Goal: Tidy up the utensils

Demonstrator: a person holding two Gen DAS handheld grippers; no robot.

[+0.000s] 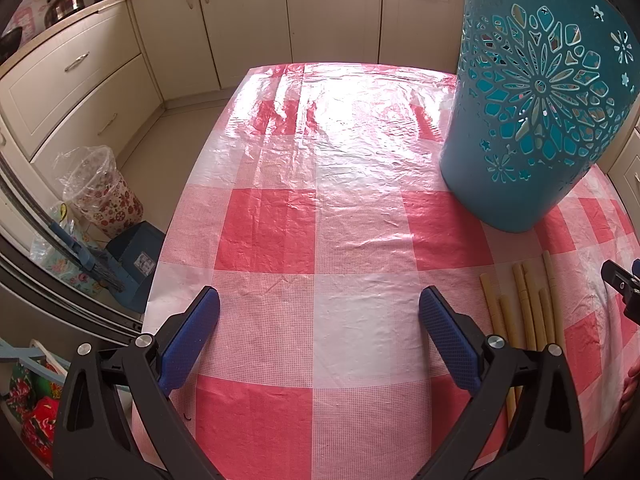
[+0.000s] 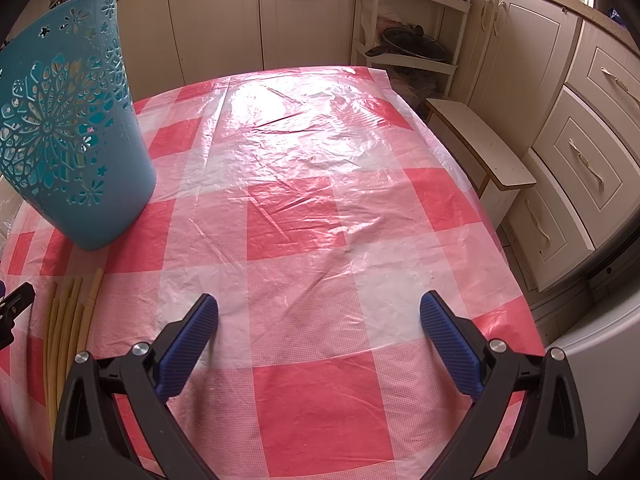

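Observation:
Several pale bamboo chopsticks (image 1: pixel 528 308) lie side by side on the red-and-white checked tablecloth (image 1: pixel 320 240), to the right of my left gripper (image 1: pixel 320 304). A tall teal perforated holder (image 1: pixel 536 112) stands behind them. My left gripper is open and empty above the cloth. In the right wrist view the chopsticks (image 2: pixel 66 320) lie at the left, the holder (image 2: pixel 72 128) behind them. My right gripper (image 2: pixel 320 312) is open and empty, to the right of the chopsticks.
Cream kitchen cabinets (image 1: pixel 248 20) surround the table. A lined floral bin (image 1: pixel 104 196) and a blue dustpan (image 1: pixel 136 256) stand on the floor at the left. A low white bench (image 2: pixel 480 148) and a shelf rack with a pan lid (image 2: pixel 412 44) are at the right.

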